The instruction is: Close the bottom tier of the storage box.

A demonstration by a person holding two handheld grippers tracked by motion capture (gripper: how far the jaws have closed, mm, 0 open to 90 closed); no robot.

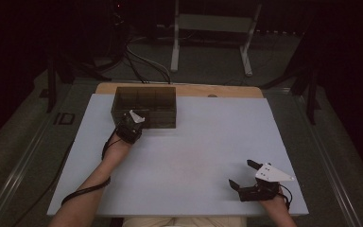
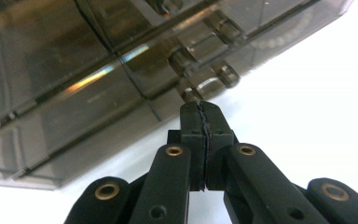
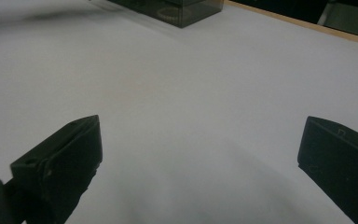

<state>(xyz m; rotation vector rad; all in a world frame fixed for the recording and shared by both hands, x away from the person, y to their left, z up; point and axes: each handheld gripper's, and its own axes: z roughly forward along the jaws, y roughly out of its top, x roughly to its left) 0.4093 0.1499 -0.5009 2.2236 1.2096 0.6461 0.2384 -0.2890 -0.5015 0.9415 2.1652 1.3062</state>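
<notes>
Jaws of left gripper [image 2: 204, 109] closed at box [image 1: 144, 106] edge.

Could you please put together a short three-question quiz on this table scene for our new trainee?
1. True or false: the right gripper has its jaws apart.
2. Which gripper is at the smoky plastic box?
3. The left gripper is: A) wide open, B) shut, C) holding a cup.

Key: 1. True, nothing lies between them. 2. The left one, with its tips at the box's near side by the latch. 3. B.

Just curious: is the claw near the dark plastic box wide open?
No, the left claw has both jaws pressed together beside the smoky box.
</notes>
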